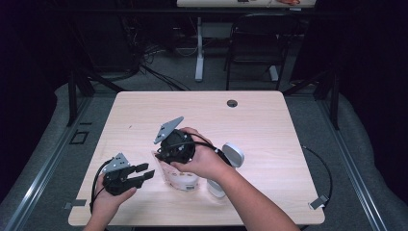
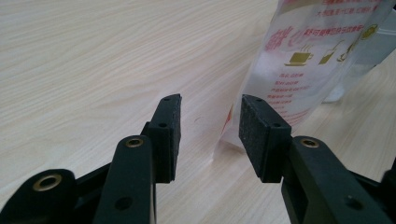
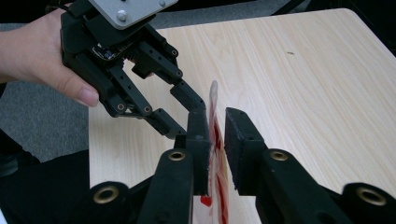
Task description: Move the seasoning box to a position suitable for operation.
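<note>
High view: a pale wooden table point(image 1: 269, 120) carries a white printed pouch point(image 1: 182, 179) near its front edge. The right gripper point(image 1: 166, 154), held in the person's right hand point(image 1: 204, 161), sits over the pouch's top, its grey plate tipped up to the left. The left gripper point(image 1: 146, 174), in the left hand point(image 1: 108, 202), lies just left of the pouch with its jaws pointing right toward it, spread apart with nothing between them. A white round-topped object point(image 1: 233, 155) stands just right of the right hand, and the forearm crosses another white piece point(image 1: 215, 187) beside the pouch.

Left gripper view: the left gripper point(image 2: 209, 121) has its jaws moderately wide, bare table showing in the gap. The pouch point(image 2: 303, 70) stands upright ahead and to the right, beyond the right-hand pad. Its lower corner sits just off that pad's tip; whether they touch I cannot tell. Red lettering and gold cup drawings cover its face.

Right gripper view: the right gripper point(image 3: 215, 135) has the pouch point(image 3: 215, 154) edge-on between its pads. The jaws are narrow, and the thin top edge of the pouch rises through the gap. The left-hand pad lies against the film, while a sliver of space remains at the right-hand pad, so a full pinch is not shown. Farther off, the left gripper point(image 3: 187, 109) points in at the pouch from the left, its near fingertip just beside the film.
</note>
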{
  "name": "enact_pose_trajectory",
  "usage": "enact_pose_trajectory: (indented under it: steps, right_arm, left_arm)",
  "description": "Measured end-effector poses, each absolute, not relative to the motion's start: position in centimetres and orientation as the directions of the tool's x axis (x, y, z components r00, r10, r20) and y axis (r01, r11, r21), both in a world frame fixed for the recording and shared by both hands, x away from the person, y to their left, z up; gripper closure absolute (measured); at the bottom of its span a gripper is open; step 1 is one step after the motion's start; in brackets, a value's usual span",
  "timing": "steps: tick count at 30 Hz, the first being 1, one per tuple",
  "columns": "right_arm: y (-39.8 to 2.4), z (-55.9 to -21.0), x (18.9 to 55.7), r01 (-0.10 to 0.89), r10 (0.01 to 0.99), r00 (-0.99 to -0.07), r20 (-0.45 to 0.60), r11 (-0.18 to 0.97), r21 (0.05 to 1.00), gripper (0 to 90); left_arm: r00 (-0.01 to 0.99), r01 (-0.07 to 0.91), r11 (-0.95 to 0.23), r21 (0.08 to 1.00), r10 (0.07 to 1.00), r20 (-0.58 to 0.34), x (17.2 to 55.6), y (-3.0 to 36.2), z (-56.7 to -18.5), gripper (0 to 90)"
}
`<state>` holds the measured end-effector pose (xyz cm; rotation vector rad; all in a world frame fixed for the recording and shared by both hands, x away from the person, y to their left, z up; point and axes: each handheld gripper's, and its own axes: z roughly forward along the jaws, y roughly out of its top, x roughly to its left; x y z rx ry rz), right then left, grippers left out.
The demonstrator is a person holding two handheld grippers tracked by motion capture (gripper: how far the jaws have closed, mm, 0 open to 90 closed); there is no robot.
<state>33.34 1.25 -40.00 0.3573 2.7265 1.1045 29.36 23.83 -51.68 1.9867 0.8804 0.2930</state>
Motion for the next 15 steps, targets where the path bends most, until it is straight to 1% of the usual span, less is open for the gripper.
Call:
enact_pose_trajectory:
  steps: [5, 12, 15]
  right_arm:
    - [1.74, -40.24, 33.30, 0.149, 0.284, -0.955, -0.085, 0.708, 0.691, 84.2]
    - [1.80, -40.37, 33.31, 0.139, 0.273, -0.957, -0.093, 0.720, 0.680, 86.3]
    - [1.77, -40.39, 33.32, 0.137, 0.267, -0.960, -0.090, 0.720, 0.680, 89.1]
  left_arm:
    - [0.716, 0.466, -0.331, 0.820, 0.685, -0.131, 29.34, 23.81, -51.70, 59.1]
    - [0.722, 0.465, -0.337, 0.819, 0.680, -0.131, 29.38, 23.72, -51.76, 58.7]
    - [0.721, 0.466, -0.337, 0.818, 0.680, -0.131, 29.37, 23.69, -51.78, 58.1]
